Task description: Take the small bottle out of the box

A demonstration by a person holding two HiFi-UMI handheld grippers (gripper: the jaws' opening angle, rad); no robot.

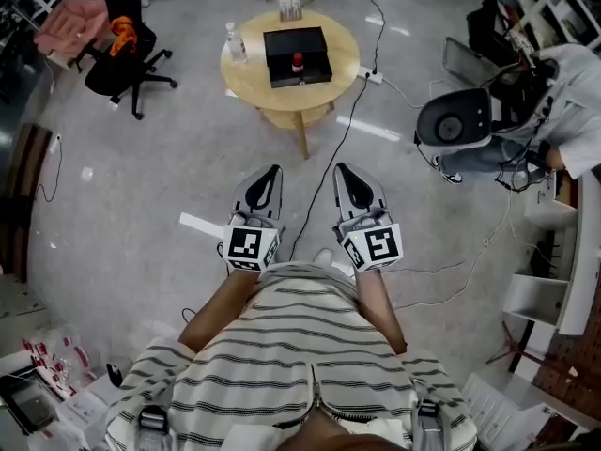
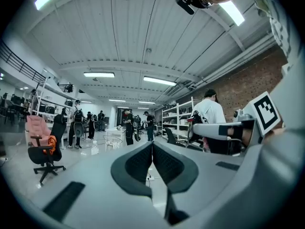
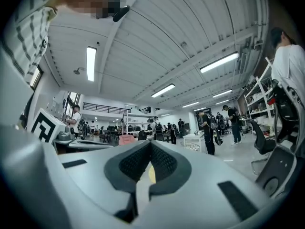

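Observation:
A small bottle (image 1: 298, 62) with a red cap stands inside a black box (image 1: 282, 40) on a round wooden table (image 1: 343, 50) far ahead in the head view. My left gripper (image 1: 272, 172) and right gripper (image 1: 341, 170) are held side by side close to my body, pointing toward the table, well short of it. Both are shut with nothing between the jaws. In the left gripper view the left gripper (image 2: 152, 144) has its pads pressed together, aimed across the hall. The right gripper (image 3: 150, 144) looks the same in its own view.
A clear bottle (image 1: 234, 43) and a small rack (image 1: 290, 7) also stand on the table. A black cable (image 1: 329, 148) runs over the floor to a power strip (image 1: 371, 75). A black office chair (image 1: 127, 50) is at the left; a machine (image 1: 460, 125) and a person (image 1: 573, 101) at the right.

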